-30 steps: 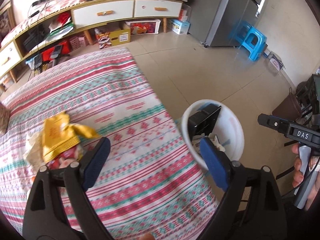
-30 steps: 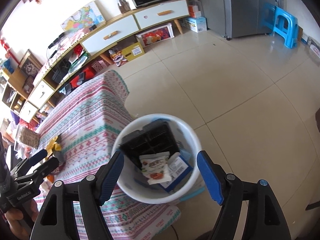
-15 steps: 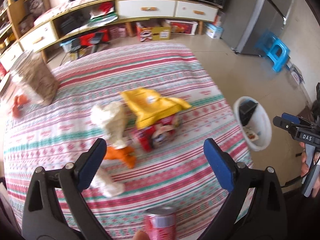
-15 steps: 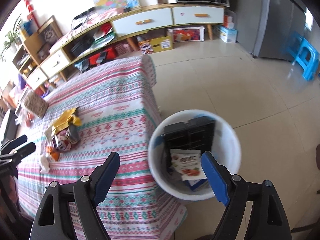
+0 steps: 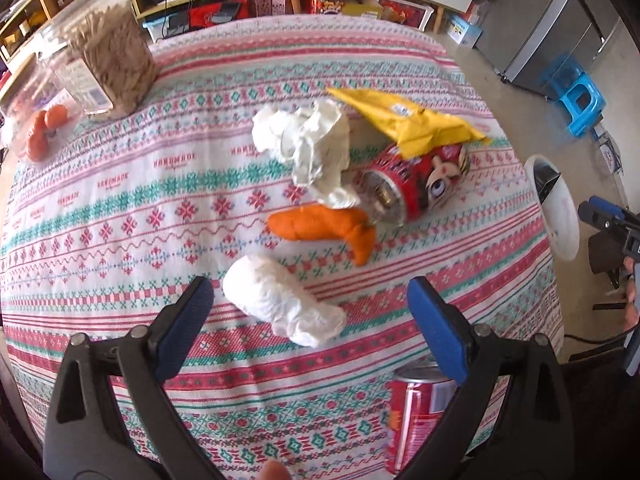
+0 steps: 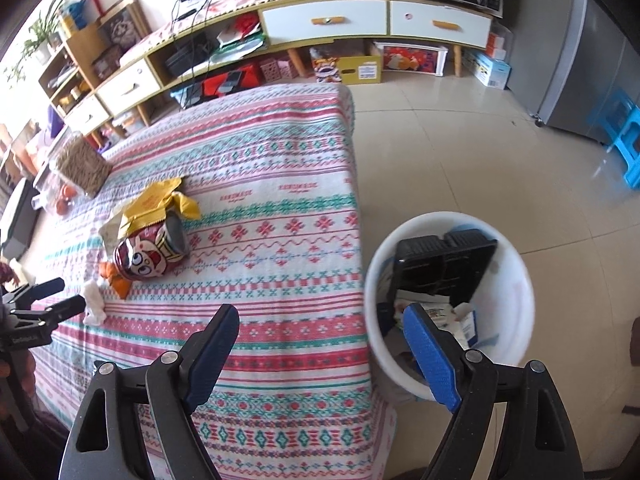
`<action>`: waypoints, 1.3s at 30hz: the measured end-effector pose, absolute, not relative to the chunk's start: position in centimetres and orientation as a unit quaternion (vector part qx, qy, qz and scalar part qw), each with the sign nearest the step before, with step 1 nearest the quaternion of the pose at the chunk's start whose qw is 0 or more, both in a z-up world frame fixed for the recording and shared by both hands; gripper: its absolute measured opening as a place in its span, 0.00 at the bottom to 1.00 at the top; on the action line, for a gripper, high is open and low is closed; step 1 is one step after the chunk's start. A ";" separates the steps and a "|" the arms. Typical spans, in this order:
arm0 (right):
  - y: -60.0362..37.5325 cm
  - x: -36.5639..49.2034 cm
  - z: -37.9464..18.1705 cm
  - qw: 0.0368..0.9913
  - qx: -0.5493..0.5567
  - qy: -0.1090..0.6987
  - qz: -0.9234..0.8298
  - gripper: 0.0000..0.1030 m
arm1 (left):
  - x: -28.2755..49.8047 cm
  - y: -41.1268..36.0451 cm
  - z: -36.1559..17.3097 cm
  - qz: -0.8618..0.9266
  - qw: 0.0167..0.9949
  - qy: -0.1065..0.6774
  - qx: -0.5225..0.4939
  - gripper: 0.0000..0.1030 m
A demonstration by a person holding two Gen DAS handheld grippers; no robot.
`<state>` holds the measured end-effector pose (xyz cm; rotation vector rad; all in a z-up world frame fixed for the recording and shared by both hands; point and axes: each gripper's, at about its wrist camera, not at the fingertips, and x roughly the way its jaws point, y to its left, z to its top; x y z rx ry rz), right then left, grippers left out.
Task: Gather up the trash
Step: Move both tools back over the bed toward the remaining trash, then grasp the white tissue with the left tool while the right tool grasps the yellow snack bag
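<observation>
left wrist view: trash lies clustered mid-tablecloth — two crumpled white tissues, an orange peel, a tipped red can under a yellow wrapper (a second can stands nearer). the left gripper hangs spread and empty over it; the right gripper, just widened, holds nothing beside the white bin.

A clear jar of tan sticks stands at the tablecloth's far corner, bagged oranges just beside it — beyond, a blue stool near the grey fridge.
</observation>
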<state>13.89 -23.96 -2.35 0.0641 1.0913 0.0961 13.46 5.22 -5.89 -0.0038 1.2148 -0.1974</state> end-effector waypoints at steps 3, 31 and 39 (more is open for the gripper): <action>-22.7 14.2 -2.8 0.850 0.019 0.524 0.051 0.83 | 13.3 5.8 -6.8 -0.090 0.813 0.575 -0.005 0.94; -14.9 23.7 -3.6 0.847 0.064 0.510 0.140 0.82 | 13.8 11.4 -5.5 -0.069 0.829 0.550 -0.073 0.23; -14.5 26.3 -5.5 0.838 0.118 0.513 0.147 0.74 | 14.8 11.1 -4.8 -0.069 0.829 0.550 -0.080 0.23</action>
